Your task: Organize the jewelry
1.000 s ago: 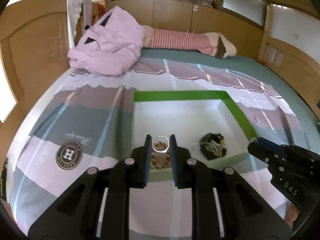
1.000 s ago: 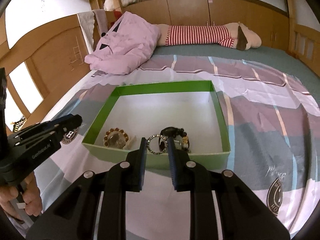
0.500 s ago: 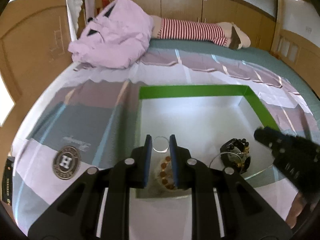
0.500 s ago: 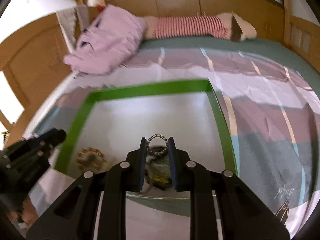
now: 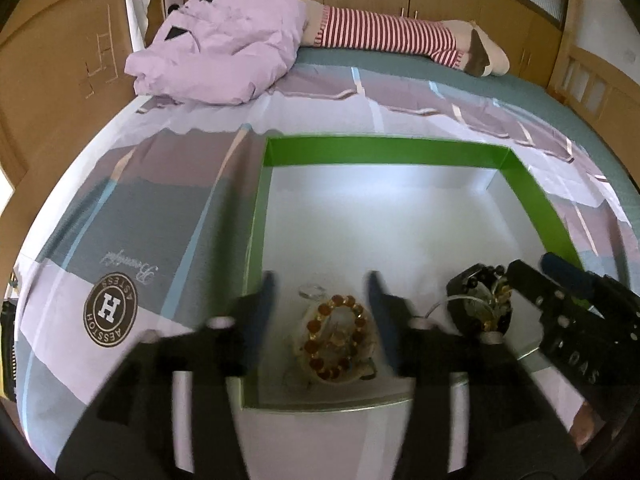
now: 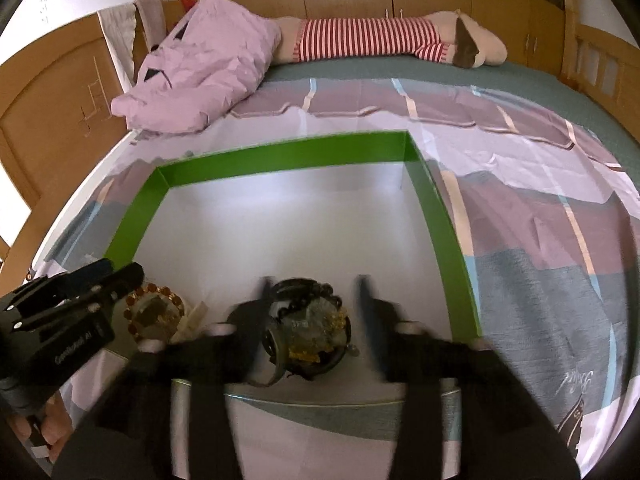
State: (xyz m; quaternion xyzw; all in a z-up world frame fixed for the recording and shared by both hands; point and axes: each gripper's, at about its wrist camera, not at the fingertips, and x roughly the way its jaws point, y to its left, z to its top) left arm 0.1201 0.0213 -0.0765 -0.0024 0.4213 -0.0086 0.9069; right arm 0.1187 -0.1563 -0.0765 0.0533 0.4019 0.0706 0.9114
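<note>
A green box (image 5: 380,152) with a white floor lies on the bed. In the left wrist view my left gripper (image 5: 320,298) stands open over the box's near left corner. Below it lie a small clear ring (image 5: 312,291) and an amber bead bracelet (image 5: 334,338). In the right wrist view my right gripper (image 6: 314,296) is open above a dark pile of jewelry (image 6: 308,328). A studded ring (image 6: 275,345) rests at the pile's left edge. The box (image 6: 280,156), the bracelet (image 6: 154,312) and the left gripper (image 6: 128,274) show there too. The dark pile (image 5: 480,304) and right gripper (image 5: 528,272) appear in the left view.
The bedspread (image 5: 160,208) is checked purple and grey, with a round brown logo (image 5: 110,314) left of the box. A lilac quilt (image 5: 224,52) and a striped plush toy (image 5: 384,36) lie at the far end. Wooden panels (image 6: 48,112) line the left side.
Both grippers moved forward over the box and opened. The clear ring left the left gripper and lies by the bracelet. The studded ring left the right gripper and lies on the dark pile.
</note>
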